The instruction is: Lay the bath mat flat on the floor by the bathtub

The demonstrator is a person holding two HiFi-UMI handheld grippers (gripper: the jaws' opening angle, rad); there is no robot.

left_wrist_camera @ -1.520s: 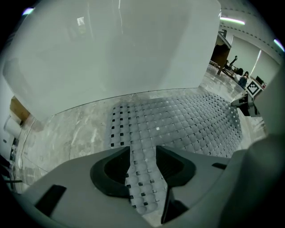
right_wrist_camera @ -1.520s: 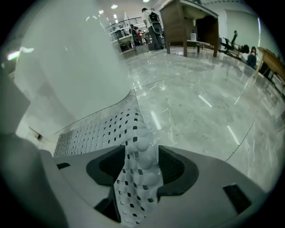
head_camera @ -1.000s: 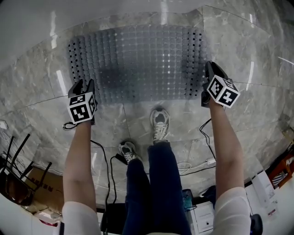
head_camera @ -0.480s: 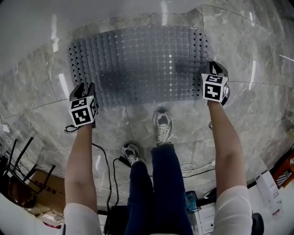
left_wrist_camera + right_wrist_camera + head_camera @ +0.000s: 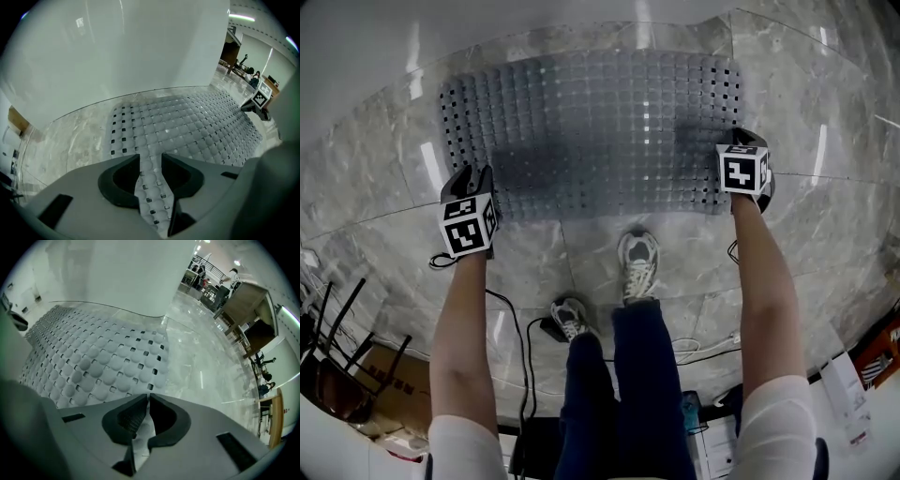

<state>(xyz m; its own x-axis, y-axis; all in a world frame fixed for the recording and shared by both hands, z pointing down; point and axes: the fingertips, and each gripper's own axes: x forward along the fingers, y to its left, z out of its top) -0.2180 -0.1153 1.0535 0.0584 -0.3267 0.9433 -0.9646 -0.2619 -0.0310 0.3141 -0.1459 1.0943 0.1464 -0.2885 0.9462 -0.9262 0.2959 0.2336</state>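
The white tub [image 5: 356, 56] ran along the mat's far edge. The grey marble floor [image 5: 384, 197] lay under the mat and spread out on every side of it. The mat [image 5: 591, 131], grey with rows of bumps and square holes, was spread open on the floor, its long side against the tub's foot. Two white shoes [image 5: 637, 262] stood just behind the mat's near edge. The left gripper [image 5: 151, 157] sat at the mat's near left corner, jaws fairly wide and closing, a strip of mat between them. The right gripper [image 5: 148, 397] sat at the mat's near right corner, jaws closing, narrow, pinching the mat's edge. A black cable [image 5: 511, 328] trailed behind the mat.
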